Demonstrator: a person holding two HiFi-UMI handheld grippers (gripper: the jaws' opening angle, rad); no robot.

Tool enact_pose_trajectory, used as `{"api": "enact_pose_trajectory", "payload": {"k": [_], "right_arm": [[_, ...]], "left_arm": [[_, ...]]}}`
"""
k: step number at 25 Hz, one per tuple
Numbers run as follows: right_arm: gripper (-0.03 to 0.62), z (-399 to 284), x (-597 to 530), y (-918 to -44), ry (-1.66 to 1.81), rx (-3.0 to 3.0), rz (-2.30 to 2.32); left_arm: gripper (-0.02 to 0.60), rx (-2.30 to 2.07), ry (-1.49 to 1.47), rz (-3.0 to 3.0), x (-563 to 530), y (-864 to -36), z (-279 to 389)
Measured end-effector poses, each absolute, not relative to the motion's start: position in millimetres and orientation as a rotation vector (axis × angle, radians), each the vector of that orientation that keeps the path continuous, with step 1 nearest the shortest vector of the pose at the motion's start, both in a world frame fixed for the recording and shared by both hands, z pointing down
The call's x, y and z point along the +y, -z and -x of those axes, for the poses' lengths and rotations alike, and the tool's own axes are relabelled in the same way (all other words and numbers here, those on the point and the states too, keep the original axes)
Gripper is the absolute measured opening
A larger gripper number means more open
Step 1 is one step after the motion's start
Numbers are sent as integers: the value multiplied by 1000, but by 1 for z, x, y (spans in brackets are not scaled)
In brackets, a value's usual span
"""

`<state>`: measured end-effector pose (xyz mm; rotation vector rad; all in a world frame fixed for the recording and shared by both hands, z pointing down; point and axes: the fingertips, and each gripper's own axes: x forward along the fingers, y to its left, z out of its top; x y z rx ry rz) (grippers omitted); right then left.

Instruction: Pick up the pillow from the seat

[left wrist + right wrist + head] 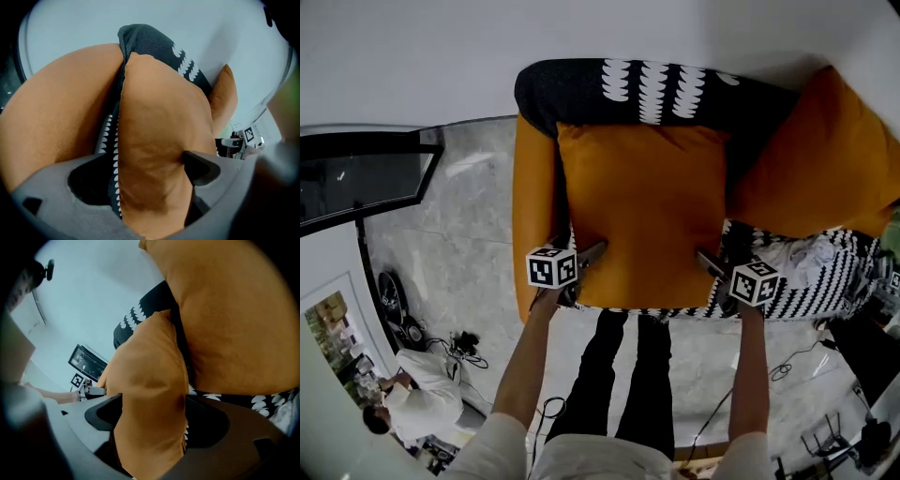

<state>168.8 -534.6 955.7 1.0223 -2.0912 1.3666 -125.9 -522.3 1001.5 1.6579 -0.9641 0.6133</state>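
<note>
A square orange pillow lies on the seat of an armchair that has an orange arm and a black back with a white pattern. My left gripper is at the pillow's near left corner and my right gripper at its near right corner. In the left gripper view the pillow's edge stands between the wide jaws of the left gripper; the right-hand jaw touches the pillow and a dark gap shows by the other. In the right gripper view the pillow fills the right gripper's wide jaws.
A second orange cushion leans at the right beside the chair back. A black-and-white patterned cloth lies at the right. My legs stand before the seat. Cables run over the marble floor. A person in white is at lower left.
</note>
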Motion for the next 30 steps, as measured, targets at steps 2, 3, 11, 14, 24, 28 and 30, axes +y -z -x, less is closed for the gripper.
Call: {"api": "enact_pose_trajectory", "payload": {"k": [2,3,11,14,24,28,30], "right_arm": [[373,-176,-541,-958,-1439,-2137,-967],[377,-179,-544,-960,-1461,-2153,-939],[391,-163,-547,-991,-1606,-2207,-630],[391,-132,-550,-1000,-1588,-2226,-562],[283,-109,-537,-968,-1376,-2287,-847],[255,-99,-529,-940,-1320,-2306,-929],[253,-98,-527,-921,-1292,-2334,-979]], "left_arm": [[476,-914,-554,-1681,-526,-1000,120],[477,-894,-525,-1689,-527,-999,118],[483,-830,-450,-1747,-537,-1014,109],[482,-809,-434,-1745,-543,-1020,104],[349,-864,-446,-1791,-538,-998,95],[317,-916,-431,-1819,-537,-971,94],[314,-923,-429,-1864,-541,-950,95]]}}
